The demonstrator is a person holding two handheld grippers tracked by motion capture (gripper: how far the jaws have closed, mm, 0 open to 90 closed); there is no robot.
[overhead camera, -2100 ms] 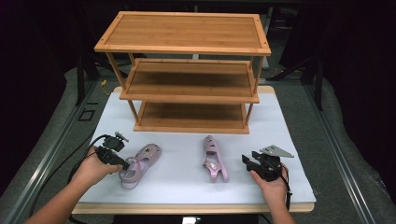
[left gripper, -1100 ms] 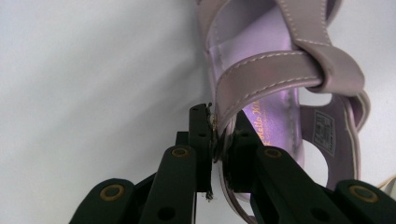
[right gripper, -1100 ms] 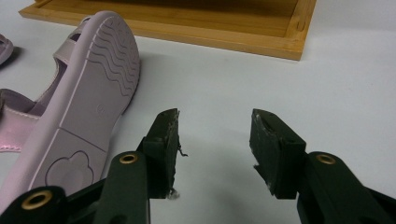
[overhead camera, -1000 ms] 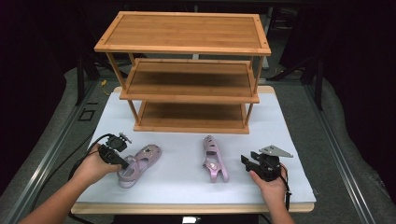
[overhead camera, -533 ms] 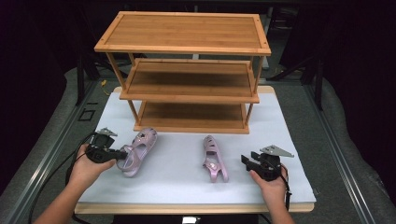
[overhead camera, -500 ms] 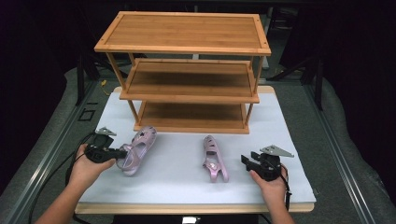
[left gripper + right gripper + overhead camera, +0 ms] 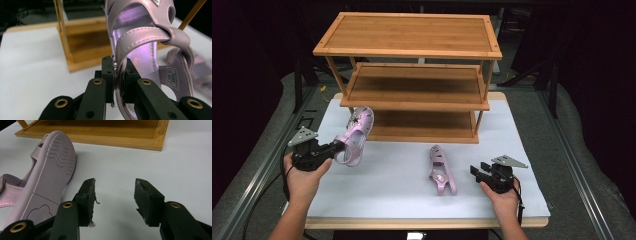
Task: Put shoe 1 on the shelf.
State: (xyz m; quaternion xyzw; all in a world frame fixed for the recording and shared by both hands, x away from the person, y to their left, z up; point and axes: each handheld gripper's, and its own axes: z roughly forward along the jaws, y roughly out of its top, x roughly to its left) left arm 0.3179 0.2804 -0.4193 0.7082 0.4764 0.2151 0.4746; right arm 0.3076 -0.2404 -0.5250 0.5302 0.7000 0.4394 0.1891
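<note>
At the left of the table point(image 7: 532, 150), the person's left hand point(image 7: 302, 177) carries the left gripper point(image 7: 339, 146), whose jaws are pinched nearly together on the strap and side edge of a pink sandal point(image 7: 356, 134). The left gripper view shows the strap point(image 7: 119, 75) squeezed between the two black pads, with the purple insole and a sewn-in label rising beyond them. The held sandal is off the white tabletop, tilted with its toe pointing up and away toward the far side, just in front of the left leg of the wooden shoe rack point(image 7: 412, 75) and level with its lowest shelf. The rack stands at the far middle of the table, three tiers high. Nearer and to the right of centre, the second pink sandal point(image 7: 442, 170) lies on its side on the white surface, its ridged sole point(image 7: 50, 177) facing the right gripper. Farther right, near the table's near edge, the right hand point(image 7: 502, 197) holds the right gripper point(image 7: 475, 171) low over the surface, its jaws spread wide apart with nothing between them, just beside that sandal without touching it.
</note>
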